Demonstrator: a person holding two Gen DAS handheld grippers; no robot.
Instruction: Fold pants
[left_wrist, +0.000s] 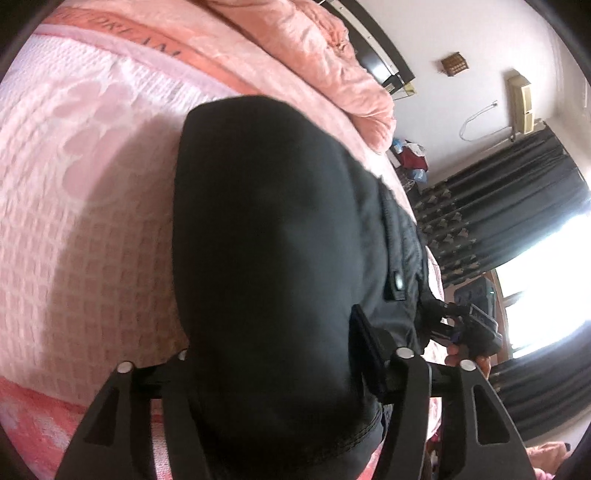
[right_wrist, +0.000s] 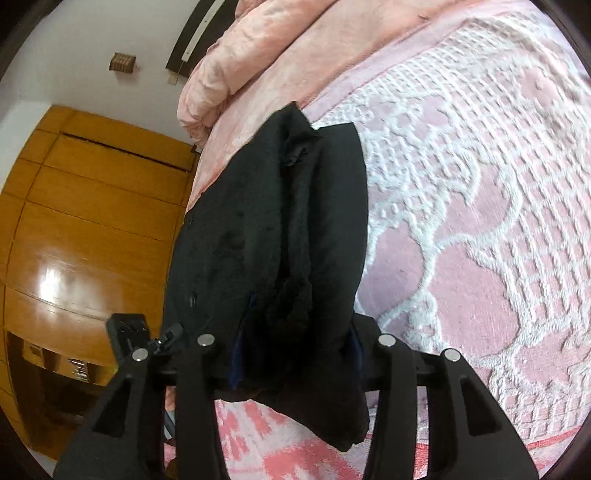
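Black, heavy cloth: the pants (left_wrist: 266, 258) lie on the bed (left_wrist: 92, 192), bunched between both sets of fingers.

- Step in hand, as judged: the end of a fold, the doubled edge being set down on the bed.
- Left hand-held gripper (left_wrist: 273, 369): jaws moderately wide, cloth fills the gap; whether the pads press on it is hidden.
- Right hand-held gripper (right_wrist: 295, 354): jaws partly open around a thick folded bundle (right_wrist: 295, 229); grip or slack cannot be told.
- Next move likely calls for letting go cleanly, then drawing back without dragging the layers.
- Materials: pants matte with a fleecy dark lining at the fold; a pale snap (left_wrist: 399, 283) on a tab. Bed cover pink with raised white woven lattice; a plush peach quilt (right_wrist: 236, 74) is heaped beyond.
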